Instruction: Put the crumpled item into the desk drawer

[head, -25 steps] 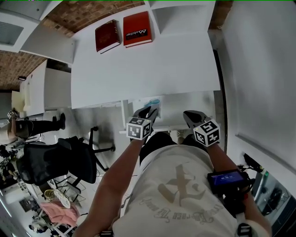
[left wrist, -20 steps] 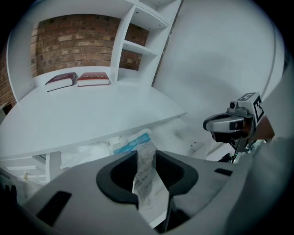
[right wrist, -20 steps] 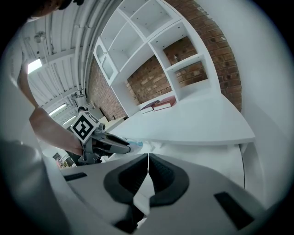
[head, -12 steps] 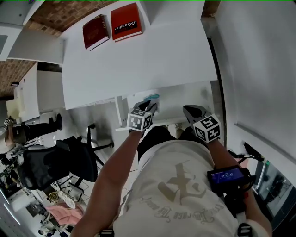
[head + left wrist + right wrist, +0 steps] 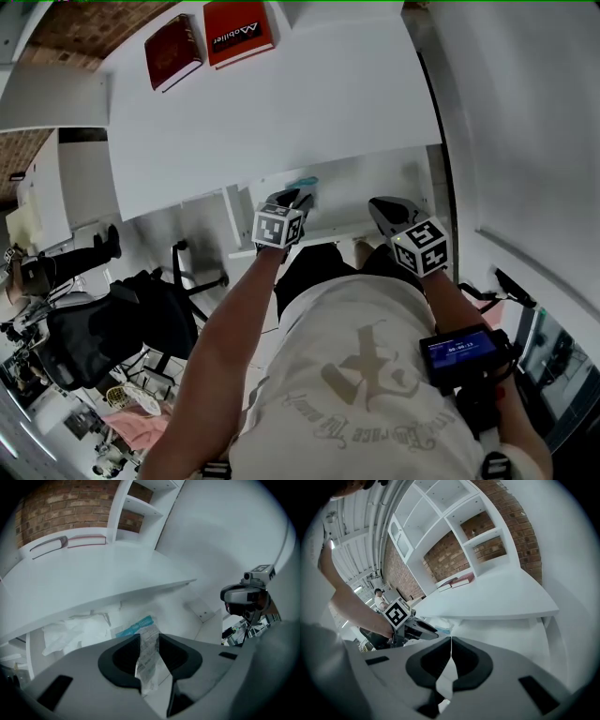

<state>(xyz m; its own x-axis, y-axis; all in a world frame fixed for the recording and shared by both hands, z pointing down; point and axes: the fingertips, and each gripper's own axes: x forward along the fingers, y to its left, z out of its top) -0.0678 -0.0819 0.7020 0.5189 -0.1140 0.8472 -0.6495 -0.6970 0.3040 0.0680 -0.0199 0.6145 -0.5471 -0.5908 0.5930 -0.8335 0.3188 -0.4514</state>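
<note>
Left gripper (image 5: 150, 640) is pinching the crumpled wrapper (image 5: 148, 656) between its jaws, just over the open drawer (image 5: 370, 195) under the white table (image 5: 281, 103). The wrapper is showing clear, creased film with dark print and a teal end poking out past the jaw tips. Its lower part is running out of sight behind the gripper body. Right gripper (image 5: 450, 641) is sitting closed with nothing in it. White crumpled stuff (image 5: 75, 631) is lying in the drawer; possibly paper, hard to tell.
</note>
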